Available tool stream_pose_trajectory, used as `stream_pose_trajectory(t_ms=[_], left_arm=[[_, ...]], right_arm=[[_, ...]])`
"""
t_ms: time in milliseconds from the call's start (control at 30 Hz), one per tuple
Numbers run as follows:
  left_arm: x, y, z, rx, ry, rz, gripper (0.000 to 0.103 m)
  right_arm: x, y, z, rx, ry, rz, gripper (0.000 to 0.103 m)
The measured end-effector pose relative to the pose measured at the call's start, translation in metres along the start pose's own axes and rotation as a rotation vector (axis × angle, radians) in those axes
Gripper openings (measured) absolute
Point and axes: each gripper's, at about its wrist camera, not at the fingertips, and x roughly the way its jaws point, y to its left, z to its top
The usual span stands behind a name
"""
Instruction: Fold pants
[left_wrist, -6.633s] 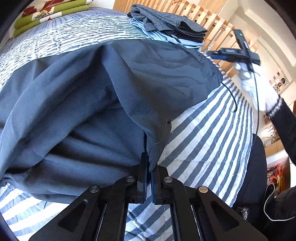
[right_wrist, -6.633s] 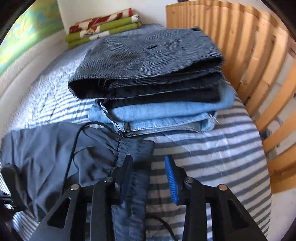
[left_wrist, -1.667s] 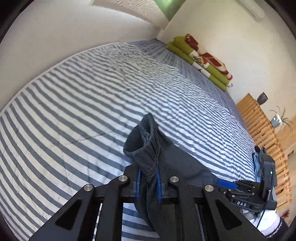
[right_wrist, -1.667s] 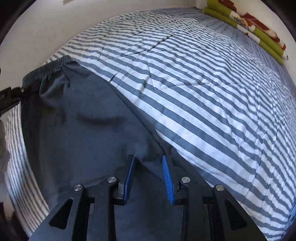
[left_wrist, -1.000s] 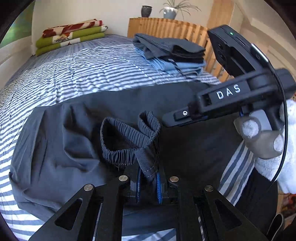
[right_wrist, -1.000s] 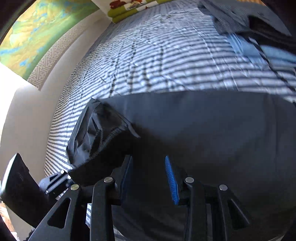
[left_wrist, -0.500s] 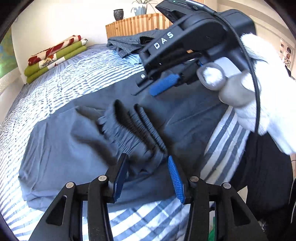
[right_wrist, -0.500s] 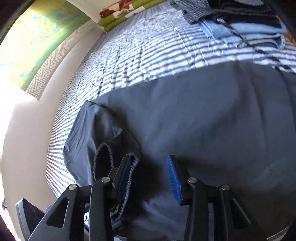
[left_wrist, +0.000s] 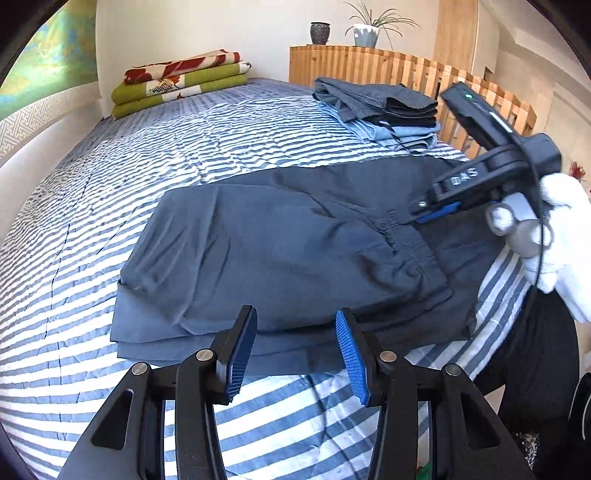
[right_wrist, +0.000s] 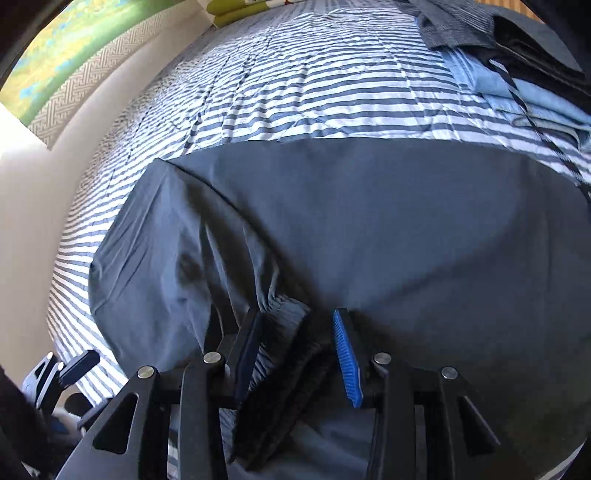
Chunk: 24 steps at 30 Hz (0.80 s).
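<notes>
With the left gripper (left_wrist: 293, 350) open and empty, the half-open right gripper (right_wrist: 297, 354) should flatten the dark grey folded cloth pants (left_wrist: 280, 251) at the gathered waistband (right_wrist: 284, 332) under it.

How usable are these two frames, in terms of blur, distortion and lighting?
Left wrist view: strong fisheye bending of the striped bedspread, even daylight, motion smear on the right gripper and gloved hand. Right wrist view: the dark pants fill the frame, lit at the top but shadowed and soft at the waistband; the corners are vignetted.

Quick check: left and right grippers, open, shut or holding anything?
Left gripper: open, just released, nothing between its jaws.
Right gripper: open over the pants waistband, not clamped.
</notes>
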Motion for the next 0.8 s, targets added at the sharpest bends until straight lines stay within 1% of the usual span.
stream_pose_trajectory(t_ms=[33, 100, 200, 233, 267, 300, 333, 400, 433, 467, 500, 567, 600, 667, 733, 800], left_arm=[[0.001, 0.006, 0.000, -0.016, -0.004, -0.008, 0.048], [0.003, 0.020, 0.004, -0.040, -0.003, -0.038, 0.048], [0.017, 0.023, 0.020, -0.071, -0.016, -0.095, 0.048], [0.014, 0.018, 0.019, -0.066, -0.026, -0.124, 0.048], [0.020, 0.016, 0.022, -0.052, -0.020, -0.139, 0.048], [0.029, 0.011, 0.024, -0.049, 0.000, -0.152, 0.048], [0.039, 0.009, 0.026, -0.062, 0.031, -0.189, 0.048], [0.059, 0.004, 0.023, -0.105, 0.096, -0.295, 0.047], [0.065, -0.004, 0.019, -0.106, 0.117, -0.334, 0.047], [0.068, -0.013, 0.014, -0.086, 0.129, -0.351, 0.047], [0.067, -0.024, 0.008, -0.052, 0.128, -0.348, 0.047], [0.062, -0.038, 0.000, 0.027, 0.109, -0.314, 0.047], [0.059, -0.038, -0.001, 0.035, 0.106, -0.310, 0.047], [0.055, -0.029, -0.002, -0.001, 0.115, -0.343, 0.047], [0.051, -0.023, -0.002, -0.011, 0.110, -0.330, 0.047], [0.048, -0.020, -0.005, -0.006, 0.113, -0.323, 0.047]], right_arm=[[-0.007, -0.007, -0.005, 0.036, -0.002, 0.004, 0.039], [-0.019, -0.018, -0.015, 0.108, -0.010, 0.058, 0.050], [-0.021, -0.024, -0.027, 0.178, 0.010, 0.140, 0.052], [-0.019, -0.024, -0.027, 0.194, 0.022, 0.156, 0.052], [-0.015, -0.025, -0.028, 0.212, 0.031, 0.168, 0.053], [-0.012, -0.026, -0.030, 0.230, 0.037, 0.174, 0.053], [-0.009, -0.020, -0.029, 0.245, 0.040, 0.174, 0.053], [0.000, -0.017, -0.028, 0.270, 0.052, 0.188, 0.053], [0.004, -0.015, -0.028, 0.283, 0.066, 0.198, 0.053], [0.007, -0.015, -0.029, 0.296, 0.076, 0.209, 0.054], [0.011, -0.012, -0.030, 0.303, 0.085, 0.220, 0.054], [0.015, -0.004, -0.031, 0.288, 0.087, 0.217, 0.055], [0.016, 0.001, -0.031, 0.272, 0.084, 0.204, 0.059], [0.017, 0.009, -0.030, 0.248, 0.075, 0.181, 0.060], [0.017, 0.018, -0.030, 0.222, 0.073, 0.159, 0.061], [0.016, 0.022, -0.033, 0.218, 0.078, 0.172, 0.060]])
